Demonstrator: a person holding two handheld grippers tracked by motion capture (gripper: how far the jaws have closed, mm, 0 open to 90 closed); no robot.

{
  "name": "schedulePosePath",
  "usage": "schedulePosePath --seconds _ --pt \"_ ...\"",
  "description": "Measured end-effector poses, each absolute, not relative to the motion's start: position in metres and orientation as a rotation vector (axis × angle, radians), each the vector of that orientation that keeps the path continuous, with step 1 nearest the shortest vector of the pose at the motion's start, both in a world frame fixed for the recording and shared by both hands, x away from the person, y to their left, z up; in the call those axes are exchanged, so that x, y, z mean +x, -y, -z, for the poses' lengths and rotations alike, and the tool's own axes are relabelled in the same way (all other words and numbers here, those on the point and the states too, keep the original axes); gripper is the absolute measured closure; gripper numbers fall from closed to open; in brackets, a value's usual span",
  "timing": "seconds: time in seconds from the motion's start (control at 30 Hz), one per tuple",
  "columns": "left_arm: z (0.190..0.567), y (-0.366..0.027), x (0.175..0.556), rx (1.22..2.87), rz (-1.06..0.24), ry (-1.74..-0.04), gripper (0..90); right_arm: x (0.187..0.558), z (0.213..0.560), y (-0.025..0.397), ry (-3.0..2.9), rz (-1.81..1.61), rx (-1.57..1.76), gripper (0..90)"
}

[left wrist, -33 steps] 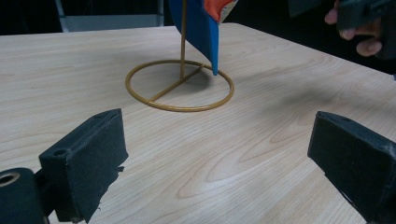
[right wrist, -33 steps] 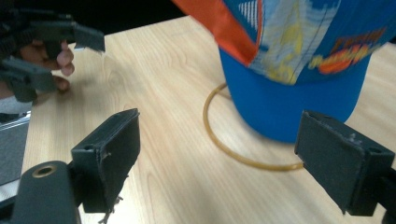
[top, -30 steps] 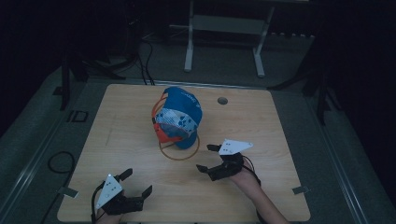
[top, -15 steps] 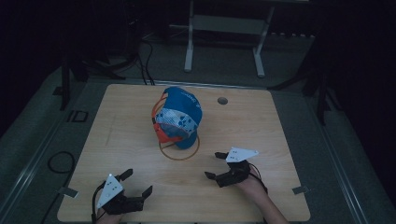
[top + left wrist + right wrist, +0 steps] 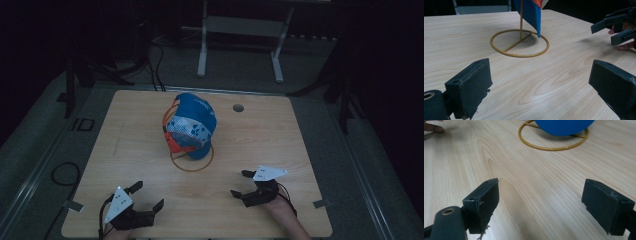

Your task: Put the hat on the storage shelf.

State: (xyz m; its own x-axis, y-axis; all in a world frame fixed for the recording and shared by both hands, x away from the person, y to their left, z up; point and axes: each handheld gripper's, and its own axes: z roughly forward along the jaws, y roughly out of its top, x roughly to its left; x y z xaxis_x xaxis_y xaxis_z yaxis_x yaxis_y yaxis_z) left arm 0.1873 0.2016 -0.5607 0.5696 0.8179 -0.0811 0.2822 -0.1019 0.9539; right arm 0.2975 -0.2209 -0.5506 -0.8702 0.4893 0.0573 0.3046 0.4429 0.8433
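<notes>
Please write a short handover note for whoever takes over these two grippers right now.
Left gripper: open, empty, low at the table's near left edge.
Right gripper: open, empty, near right, jaws toward the stand.
Blue cap hangs on the gold wire stand mid-table; neither gripper touches it.
Done: nothing visible yet.
Left: probably approach and grasp the cap.

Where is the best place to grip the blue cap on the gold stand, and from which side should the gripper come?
Probably the brim of the blue cap: it hangs down over the near side of the gold stand, thin and free-edged. The open right gripper could come in low from the near right and close across it.
</notes>
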Motion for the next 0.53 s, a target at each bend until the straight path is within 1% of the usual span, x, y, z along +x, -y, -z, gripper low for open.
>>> schedulePosePath --seconds 0.33,0.53 --pt "0.561 -0.202 0.187 1.658 -0.586 -0.937 4.6 0.288 0.554 0.244 -2.462 -1.397 0.744 14.6" --pt "0.561 -0.201 0.186 1.660 -0.582 -0.933 4.6 0.289 0.556 0.246 -2.456 -1.386 0.751 14.7"
